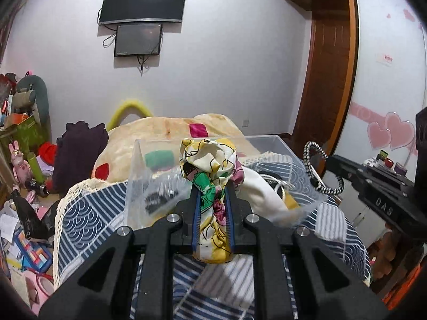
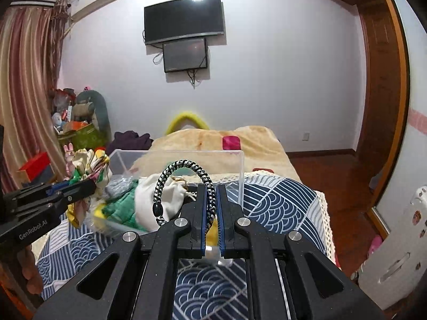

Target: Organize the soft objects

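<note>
The left gripper (image 1: 213,186) clamps a bunched yellow, green and pink printed cloth (image 1: 209,165), its long axis pointing up over the clear bin (image 1: 277,141). The right gripper (image 2: 211,189) pinches an upright black-and-white braided loop (image 2: 184,169) above that bin.

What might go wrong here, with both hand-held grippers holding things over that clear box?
1. The left hand-held gripper pinches the patterned cloth by a bunched middle; loose ends hang below and could snag the clear plastic box rim.
2. The right hand-held gripper grips the braided black-and-white loop by one thin strand, which might slip out.
3. The grippers sit close together and could bump above the box.
</note>
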The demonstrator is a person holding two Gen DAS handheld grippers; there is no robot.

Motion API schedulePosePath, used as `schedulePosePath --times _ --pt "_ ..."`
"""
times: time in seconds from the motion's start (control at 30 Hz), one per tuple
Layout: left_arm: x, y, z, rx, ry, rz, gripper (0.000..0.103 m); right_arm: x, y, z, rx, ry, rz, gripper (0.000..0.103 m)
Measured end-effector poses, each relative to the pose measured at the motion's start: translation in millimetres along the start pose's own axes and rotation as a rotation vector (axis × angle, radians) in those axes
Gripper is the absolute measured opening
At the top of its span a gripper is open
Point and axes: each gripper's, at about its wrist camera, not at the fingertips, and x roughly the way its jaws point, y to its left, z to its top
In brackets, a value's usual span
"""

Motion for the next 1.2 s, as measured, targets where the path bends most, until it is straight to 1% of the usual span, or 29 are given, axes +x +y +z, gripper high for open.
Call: schedulePosePath --times 0.13,0.27,0.4,0.47,0.53,0.6,0.7,0.77,0.87,0.93,0.97,1.03,1.1,1.17,1.2 --pt "26.2 -6.5 3.7 0.012 0.040 0.007 0.016 17.0 3.7 -3.7 -0.007 0.035 -0.005 0.006" --pt "42.4 -12.0 -5.6 0.037 0.072 0.006 0.016 26.9 6.3 -10.7 -0.016 0.073 -0.007 0.006" --pt "55.4 -15.8 -11.9 0.063 0.094 0.010 0.018 27.2 7.4 -15.0 -0.031 0.090 0.006 0.006" --pt "59.7 -16.2 -14.5 0.073 0.113 0.001 0.027 26.1 8.6 -16.1 -0.041 0.092 0.001 0.006" --pt "61.1 -16.0 -16.6 0.073 0.129 -0.002 0.039 24.6 8.3 -17.2 -0.043 0.096 0.001 0.007" --pt "59.0 -12.8 -17.6 0.061 0.122 -0.003 0.042 25.2 5.1 -17.6 -0.038 0.105 0.005 0.008" --pt "52.0 -9.0 -19.6 0.038 0.121 -0.013 0.044 22.9 1.8 -17.6 -0.026 0.114 0.017 0.016" --pt "46.3 -5.9 -20.2 0.025 0.116 -0.018 0.044 19.3 0.4 -17.4 -0.020 0.115 0.032 0.028" --pt "32.7 -6.2 -20.7 0.024 0.097 -0.022 0.045 11.1 0.6 -16.0 -0.023 0.093 0.030 0.037" --pt "22.4 -8.7 -20.6 0.024 0.083 -0.019 0.051 2.9 0.5 -13.4 -0.021 0.077 0.035 0.038" --pt "14.6 -8.9 -20.3 0.021 0.067 -0.015 0.053 0.4 0.8 -12.3 -0.021 0.071 0.037 0.038" --pt "3.7 -8.4 -18.0 0.013 0.041 -0.003 0.060 -8.5 1.2 -9.6 -0.022 0.051 0.042 0.038" --pt "-9.9 -9.5 -15.6 0.006 0.008 0.003 0.063 -19.5 4.1 -6.3 -0.027 0.026 0.049 0.040" --pt "-24.0 -9.4 -11.0 0.002 -0.027 0.007 0.065 -31.2 7.0 -3.3 -0.039 -0.004 0.059 0.045" --pt "-29.0 -8.8 -8.5 0.001 -0.039 0.007 0.065 -36.3 8.2 -2.5 -0.046 -0.019 0.060 0.046"
